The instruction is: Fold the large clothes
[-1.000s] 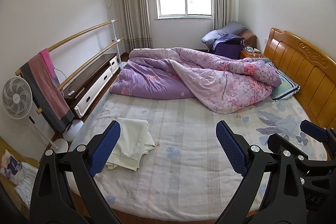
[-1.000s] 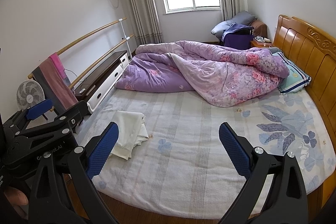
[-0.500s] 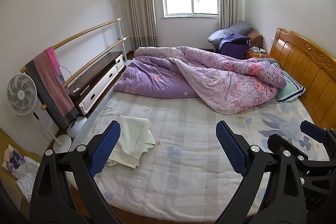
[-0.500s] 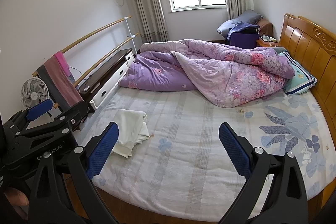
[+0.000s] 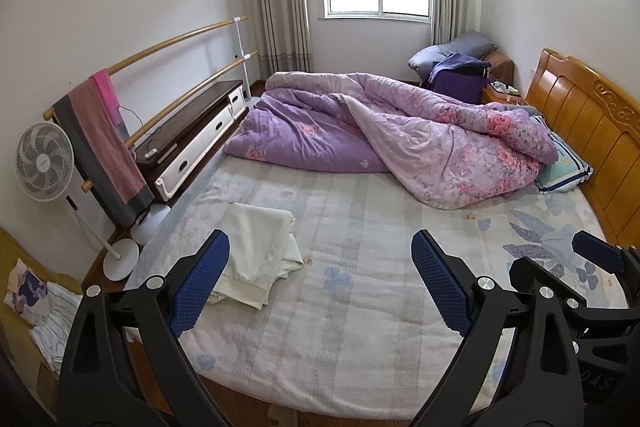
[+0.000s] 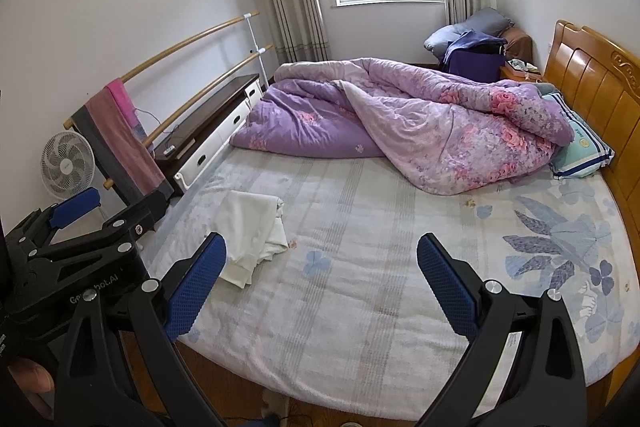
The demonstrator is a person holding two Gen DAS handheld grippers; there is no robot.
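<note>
Garment (image 5: 256, 251) folded on bed (image 5: 360, 307); quilt (image 5: 400, 131) heaped beyond; grippers apart

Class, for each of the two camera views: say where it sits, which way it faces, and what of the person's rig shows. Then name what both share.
Left wrist: on the left claw, facing the bed's far side; right claw at the right edge.
Right wrist: on the right claw, same facing; left claw and a fingertip at left.
Shared: cream garment, purple quilt, window.
</note>
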